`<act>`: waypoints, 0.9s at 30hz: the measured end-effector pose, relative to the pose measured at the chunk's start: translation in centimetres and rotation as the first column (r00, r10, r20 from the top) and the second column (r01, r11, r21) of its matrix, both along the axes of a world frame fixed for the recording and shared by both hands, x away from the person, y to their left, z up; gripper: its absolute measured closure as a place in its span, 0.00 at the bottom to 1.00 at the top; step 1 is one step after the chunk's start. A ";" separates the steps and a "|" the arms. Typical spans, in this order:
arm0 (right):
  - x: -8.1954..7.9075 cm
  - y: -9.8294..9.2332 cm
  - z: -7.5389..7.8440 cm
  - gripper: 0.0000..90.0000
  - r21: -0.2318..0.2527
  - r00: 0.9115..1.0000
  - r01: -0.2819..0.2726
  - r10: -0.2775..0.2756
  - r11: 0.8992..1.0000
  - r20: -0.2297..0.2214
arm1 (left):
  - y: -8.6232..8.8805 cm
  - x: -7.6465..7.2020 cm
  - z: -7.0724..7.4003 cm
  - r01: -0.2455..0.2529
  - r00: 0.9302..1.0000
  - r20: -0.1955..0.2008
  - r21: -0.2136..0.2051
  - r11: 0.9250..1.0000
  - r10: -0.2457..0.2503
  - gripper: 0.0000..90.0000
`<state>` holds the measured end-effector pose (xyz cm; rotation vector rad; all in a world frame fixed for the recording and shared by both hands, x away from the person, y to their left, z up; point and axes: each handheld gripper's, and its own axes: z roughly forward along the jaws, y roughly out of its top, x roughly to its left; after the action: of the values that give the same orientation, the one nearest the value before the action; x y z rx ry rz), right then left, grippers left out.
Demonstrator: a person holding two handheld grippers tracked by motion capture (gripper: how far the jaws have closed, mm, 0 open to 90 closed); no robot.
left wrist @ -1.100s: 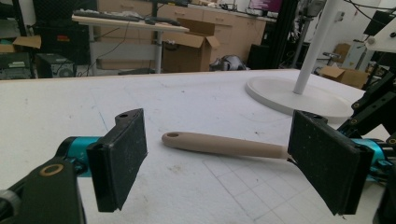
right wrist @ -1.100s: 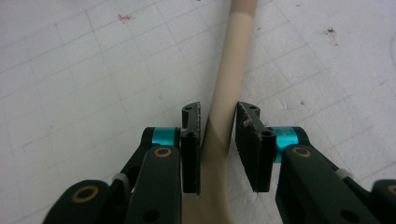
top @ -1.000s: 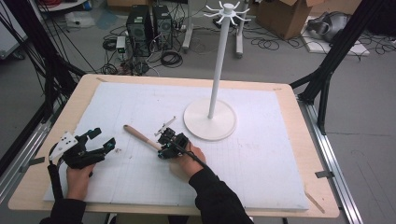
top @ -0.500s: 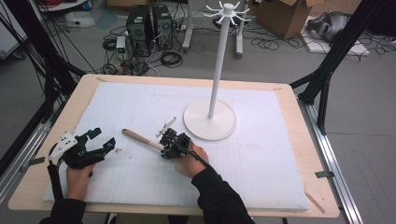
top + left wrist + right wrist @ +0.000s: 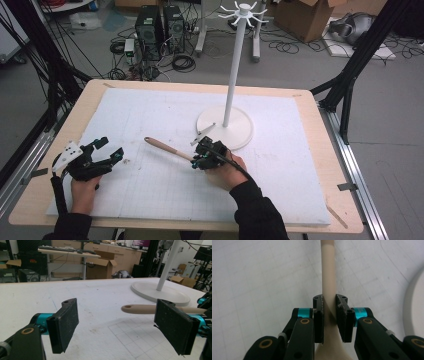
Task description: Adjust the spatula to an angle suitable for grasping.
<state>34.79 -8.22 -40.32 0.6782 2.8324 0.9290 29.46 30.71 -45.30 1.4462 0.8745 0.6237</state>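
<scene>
Left tool sits at the table's left edge, resting low over the white foam mat and held by the person's left hand. Its jaws stand wide apart with nothing between them; in the left gripper view the two black pads frame bare mat, and the handle of the wooden spoon lies beyond them, well clear of either pad. A grey three-cornered plate rides on top of this tool.

Centre of the mat: wooden spoon, handle pointing up and left, hanging hole visible at the free end (seen in the left gripper view). Whether the free end touches the mat cannot be told.

Right tool, held in the right hand, is clamped narrow on the spoon. In the right gripper view both pads press the handle just above where it widens toward the bowl; the handle runs straight away from the camera. Bowl end itself is hidden under the tool.

Just right of and behind the tool: white rack stand, round base on the mat, upright pole, ring of hooks at the top. The tool is near the base rim, not touching it.

Table: pale wood border shows around the mat.
</scene>
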 end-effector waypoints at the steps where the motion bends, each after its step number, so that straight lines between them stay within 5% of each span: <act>1: -0.2 -0.5 0.0 0.86 0.003 1.000 0.001 -0.001 1.000 -0.002 | 0.0 0.0 0.0 0.000 1.000 0.000 0.001 1.000 0.000 0.22; 8: -1.6 -4.4 -0.8 0.86 -0.001 0.999 -0.041 0.041 0.999 -0.006 | 0.0 0.0 0.0 -0.001 1.000 0.003 0.004 1.000 0.001 0.22; 19: -3.7 -10.2 -1.6 0.86 0.033 0.998 0.045 -0.044 0.998 -0.046 | -0.1 0.0 0.0 -0.003 1.000 0.006 0.014 1.000 0.003 0.22; 27: -5.1 -12.0 -1.8 0.86 0.028 0.995 0.068 -0.066 0.997 -0.073 | -0.2 -0.1 0.0 -0.006 1.000 0.006 0.014 1.000 0.006 0.22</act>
<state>29.71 -20.26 -42.13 0.8212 2.8424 0.9585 29.41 30.55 -45.29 1.4543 0.8718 0.6396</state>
